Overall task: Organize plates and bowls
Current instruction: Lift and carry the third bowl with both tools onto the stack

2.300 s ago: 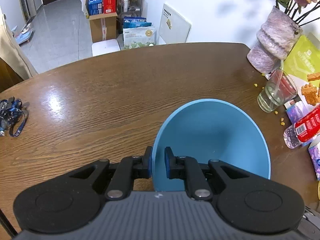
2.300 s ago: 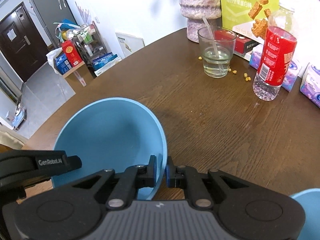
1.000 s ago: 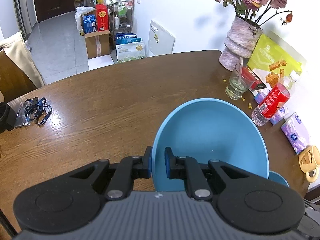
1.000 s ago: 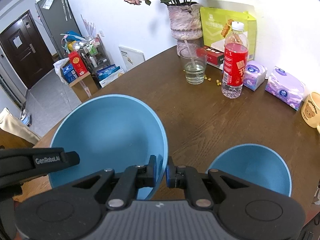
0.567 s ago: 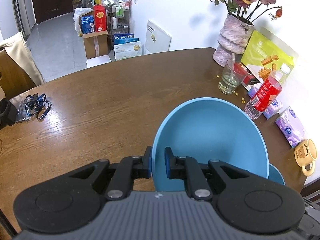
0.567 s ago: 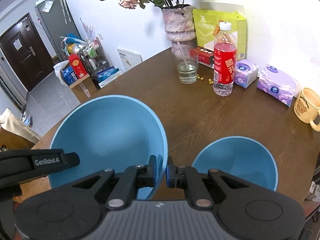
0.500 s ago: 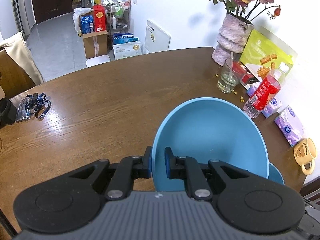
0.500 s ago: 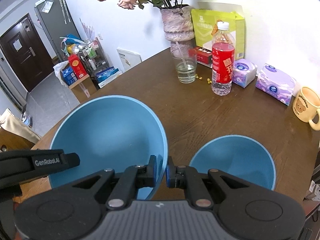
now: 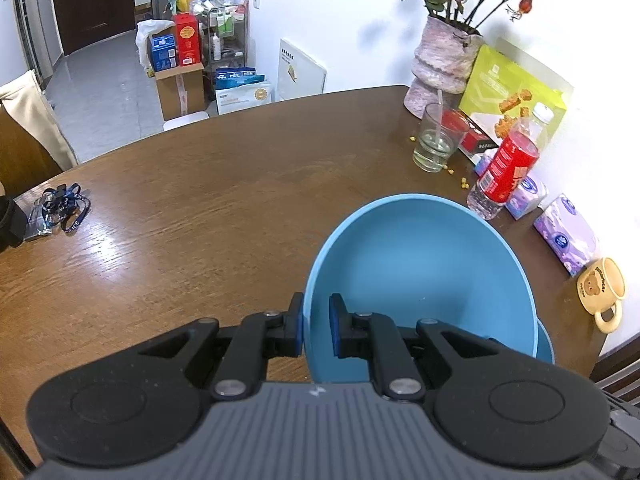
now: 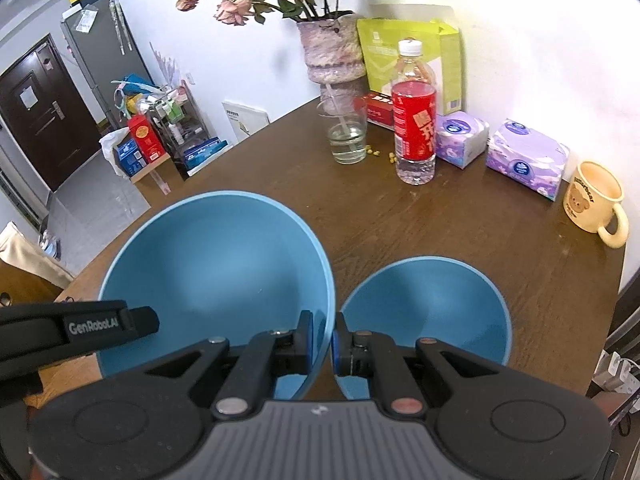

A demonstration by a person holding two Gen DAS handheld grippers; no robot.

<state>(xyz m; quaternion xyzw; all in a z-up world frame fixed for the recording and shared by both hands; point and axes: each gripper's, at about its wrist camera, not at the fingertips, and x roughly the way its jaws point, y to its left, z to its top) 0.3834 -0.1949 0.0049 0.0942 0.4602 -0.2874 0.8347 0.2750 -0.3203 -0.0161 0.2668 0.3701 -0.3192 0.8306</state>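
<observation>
A large blue bowl [image 9: 420,264] is held above the brown table [image 9: 200,200] by both grippers. My left gripper [image 9: 314,330] is shut on its left rim. My right gripper [image 10: 320,338] is shut on its right rim; the bowl [image 10: 216,264] fills the left of the right wrist view. A second blue bowl [image 10: 428,304] sits on the table below and right of the held one; only its edge [image 9: 545,344] shows in the left wrist view. The left gripper's arm [image 10: 60,330] shows at the left of the right wrist view.
Along the wall stand a flower vase [image 10: 332,56], a glass [image 10: 347,136], a red-labelled bottle [image 10: 414,120], tissue packs [image 10: 524,158], a green snack bag [image 10: 404,52] and a yellow mug [image 10: 596,200]. A lanyard [image 9: 60,208] lies at the table's left.
Both grippers have lifted the large bowl up and drawn it back from the wall. The second bowl has come into view below it, at the right.
</observation>
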